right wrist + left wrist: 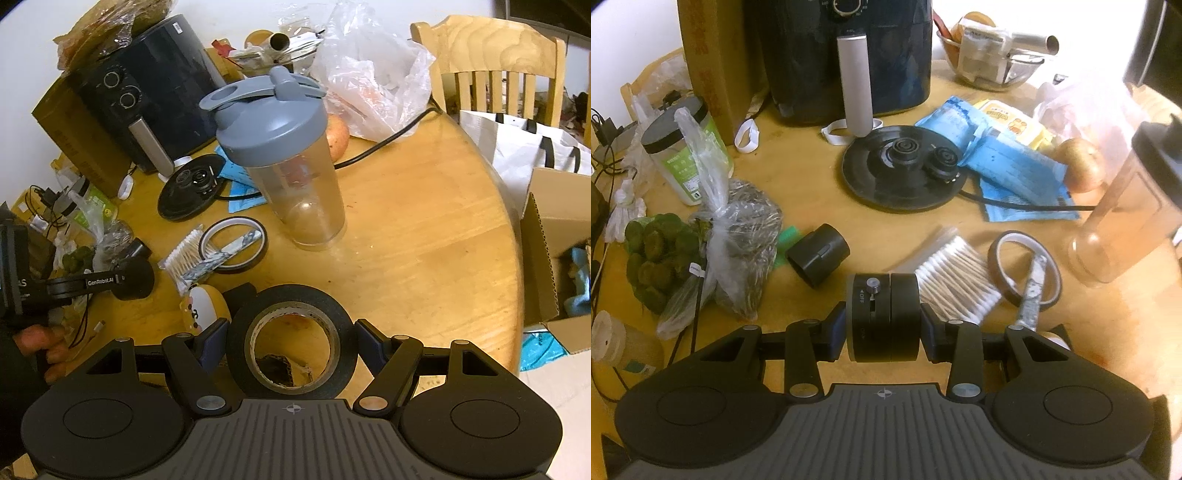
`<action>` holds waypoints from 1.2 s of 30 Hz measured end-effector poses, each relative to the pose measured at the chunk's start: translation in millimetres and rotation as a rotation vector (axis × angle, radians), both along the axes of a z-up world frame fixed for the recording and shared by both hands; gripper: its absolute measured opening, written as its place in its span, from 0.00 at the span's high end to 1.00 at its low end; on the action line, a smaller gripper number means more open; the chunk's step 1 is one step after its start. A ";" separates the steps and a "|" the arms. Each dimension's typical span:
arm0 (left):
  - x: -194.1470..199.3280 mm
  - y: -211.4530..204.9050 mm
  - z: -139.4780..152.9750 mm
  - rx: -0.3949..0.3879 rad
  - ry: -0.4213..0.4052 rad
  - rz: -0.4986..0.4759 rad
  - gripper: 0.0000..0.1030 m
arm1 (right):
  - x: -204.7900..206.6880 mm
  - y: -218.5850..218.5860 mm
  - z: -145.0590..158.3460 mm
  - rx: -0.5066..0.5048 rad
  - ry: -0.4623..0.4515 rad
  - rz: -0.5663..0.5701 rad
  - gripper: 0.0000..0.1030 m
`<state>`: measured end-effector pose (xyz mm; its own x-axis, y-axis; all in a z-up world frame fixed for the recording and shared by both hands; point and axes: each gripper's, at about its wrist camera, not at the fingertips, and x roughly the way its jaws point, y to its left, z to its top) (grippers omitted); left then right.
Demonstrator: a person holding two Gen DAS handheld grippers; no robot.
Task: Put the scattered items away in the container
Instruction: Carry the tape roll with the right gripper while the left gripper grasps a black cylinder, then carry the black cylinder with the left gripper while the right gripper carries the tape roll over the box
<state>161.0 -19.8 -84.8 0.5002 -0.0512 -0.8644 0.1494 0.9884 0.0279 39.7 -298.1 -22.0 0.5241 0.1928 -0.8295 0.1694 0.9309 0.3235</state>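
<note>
My left gripper [884, 330] is shut on a black cylinder with an ON/OFF switch [886, 314], held just above the wooden table [923, 229]. Ahead of it lie a bundle of cotton swabs [955, 280], an amber tape ring [1004, 258] with a foil-wrapped stick [1030, 291] across it, and a black tube cap [818, 258]. My right gripper [291, 341] is shut on a black tape roll [291, 295], its pads on both sides. An open cardboard box [554, 240] stands off the table's right edge, with something blue inside.
A shaker bottle with a grey lid [291, 158] stands mid-table. A kettle base [905, 170], an air fryer [849, 55], blue packets [1015, 166], bagged goods [738, 236] and a jar [683, 147] crowd the far and left side. A small yellow toy [205, 306] lies by the right gripper. A chair [491, 74] stands behind.
</note>
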 end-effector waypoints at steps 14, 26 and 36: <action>-24.0 8.3 40.4 -0.059 -0.015 -0.001 0.62 | 1.3 11.8 7.5 -0.017 -0.023 0.077 0.27; -59.0 18.5 71.8 -0.095 -0.023 -0.021 0.62 | -1.8 24.3 13.9 -0.067 -0.027 0.150 0.27; -88.9 19.4 90.7 -0.115 -0.034 -0.035 0.62 | -3.8 35.7 20.3 -0.085 -0.035 0.217 0.27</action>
